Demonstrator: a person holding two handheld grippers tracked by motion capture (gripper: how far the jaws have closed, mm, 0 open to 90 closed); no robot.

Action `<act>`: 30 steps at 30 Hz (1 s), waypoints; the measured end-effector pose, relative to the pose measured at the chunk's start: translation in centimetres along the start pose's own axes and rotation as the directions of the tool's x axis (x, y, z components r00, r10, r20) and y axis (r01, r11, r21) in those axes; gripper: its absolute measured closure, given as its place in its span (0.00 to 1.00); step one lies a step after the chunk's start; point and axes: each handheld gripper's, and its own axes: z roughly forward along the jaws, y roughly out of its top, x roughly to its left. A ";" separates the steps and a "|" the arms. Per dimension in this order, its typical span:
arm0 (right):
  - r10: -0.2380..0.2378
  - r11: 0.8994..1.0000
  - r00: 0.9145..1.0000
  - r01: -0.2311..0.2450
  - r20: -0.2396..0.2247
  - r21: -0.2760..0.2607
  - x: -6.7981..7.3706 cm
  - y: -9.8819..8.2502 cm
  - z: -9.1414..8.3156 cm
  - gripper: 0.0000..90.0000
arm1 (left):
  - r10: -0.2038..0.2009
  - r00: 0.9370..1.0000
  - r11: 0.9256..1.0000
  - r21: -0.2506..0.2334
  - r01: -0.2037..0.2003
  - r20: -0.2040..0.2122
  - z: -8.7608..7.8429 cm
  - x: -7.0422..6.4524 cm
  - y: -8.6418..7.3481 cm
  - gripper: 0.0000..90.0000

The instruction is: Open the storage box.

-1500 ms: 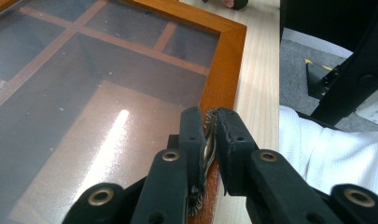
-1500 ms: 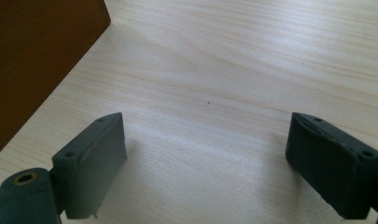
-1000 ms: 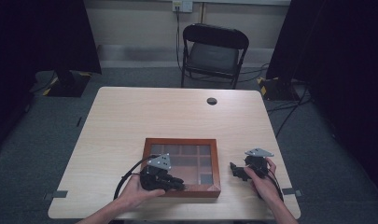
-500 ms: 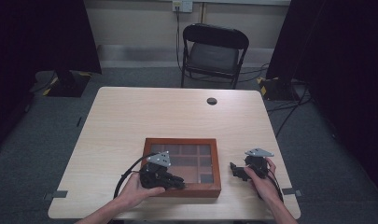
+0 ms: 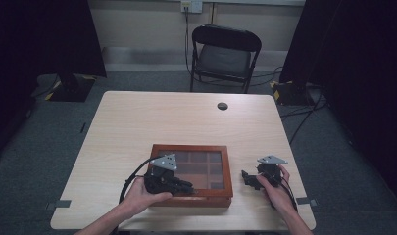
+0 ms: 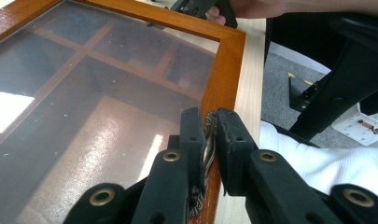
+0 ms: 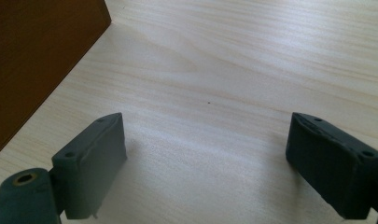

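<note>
Box latch gripped, lid not yet raised

The box [image 5: 192, 171] lies at the table's [image 5: 137, 122] near edge. Its front latch [image 6: 209, 140] is pinched by the left gripper [image 6: 209, 135]; the right gripper [image 7: 205, 158] rests wide apart, empty, beside the box. A lift is judged next.

reddish-brown box [image 5: 191, 199], pale table [image 5: 161, 117]

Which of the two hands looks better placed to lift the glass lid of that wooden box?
Probably the left. The left gripper is already shut on the small metal latch at the wooden box lid's front edge. The right gripper stands open over bare table beside the box.
</note>
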 end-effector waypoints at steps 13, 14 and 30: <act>0.000 1.000 1.000 0.000 0.000 0.000 0.0 0.0 0.0 0.13 | -0.056 0.998 0.998 -0.034 0.056 -0.005 -1.2 0.0 1.3 0.90; 0.000 1.000 1.000 0.000 0.000 0.000 0.0 0.0 0.0 0.13 | -0.048 0.999 0.999 -0.024 0.048 -0.005 -1.2 0.0 1.4 0.90; -0.001 1.000 1.000 0.001 -0.001 0.000 0.0 0.0 0.0 0.13 | -0.034 0.999 0.999 -0.025 0.034 -0.009 -1.8 0.0 2.3 0.90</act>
